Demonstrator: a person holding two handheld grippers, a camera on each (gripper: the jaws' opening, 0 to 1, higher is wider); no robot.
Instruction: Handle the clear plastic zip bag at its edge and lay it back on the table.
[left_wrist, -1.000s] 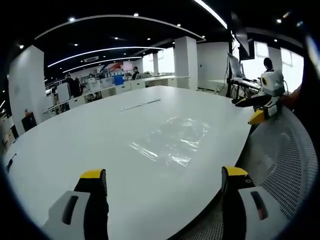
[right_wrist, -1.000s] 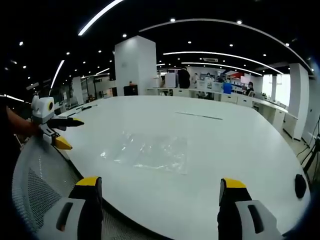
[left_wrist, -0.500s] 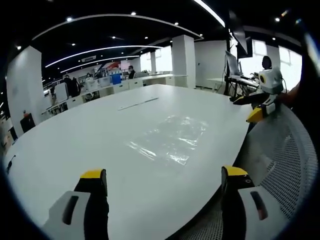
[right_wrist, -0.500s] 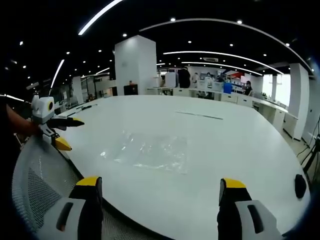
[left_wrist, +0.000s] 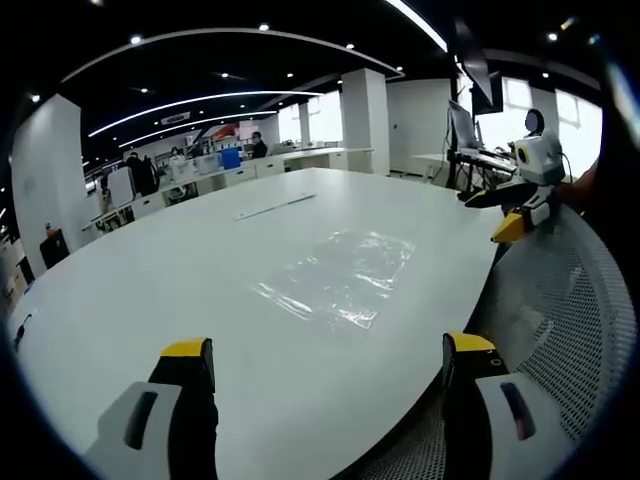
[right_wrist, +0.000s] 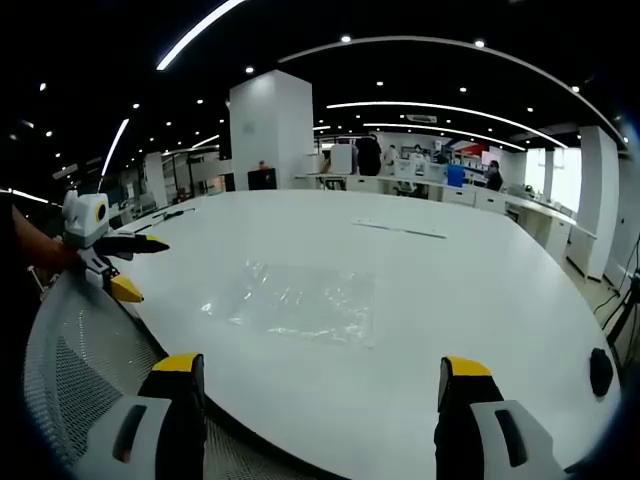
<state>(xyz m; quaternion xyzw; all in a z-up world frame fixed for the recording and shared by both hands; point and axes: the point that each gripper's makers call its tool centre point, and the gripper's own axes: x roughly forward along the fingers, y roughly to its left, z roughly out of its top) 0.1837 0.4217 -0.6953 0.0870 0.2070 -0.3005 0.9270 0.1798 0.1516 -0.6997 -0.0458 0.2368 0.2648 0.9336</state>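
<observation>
A clear plastic zip bag (left_wrist: 340, 282) lies flat on the big white table (left_wrist: 180, 270), near its curved front edge; it shows too in the right gripper view as a glossy sheet, the zip bag (right_wrist: 297, 304). My left gripper (left_wrist: 330, 385) is open, its yellow-tipped jaws wide apart, hovering short of the table's edge and well back from the bag. My right gripper (right_wrist: 312, 395) is open as well, likewise short of the edge. Each gripper appears in the other's view: the right gripper (left_wrist: 512, 212) at the right, the left gripper (right_wrist: 125, 265) at the left, both off the table beside the chair.
A grey mesh chair back (left_wrist: 565, 330) stands between the grippers and the table edge, also seen as the mesh chair (right_wrist: 80, 370). A thin long strip (right_wrist: 398, 231) lies farther out on the table. A small dark object (right_wrist: 600, 371) sits near the table's right edge. Desks and people stand beyond.
The left gripper view has drifted slightly; the bag and both grippers stay as they were, jaws still open.
</observation>
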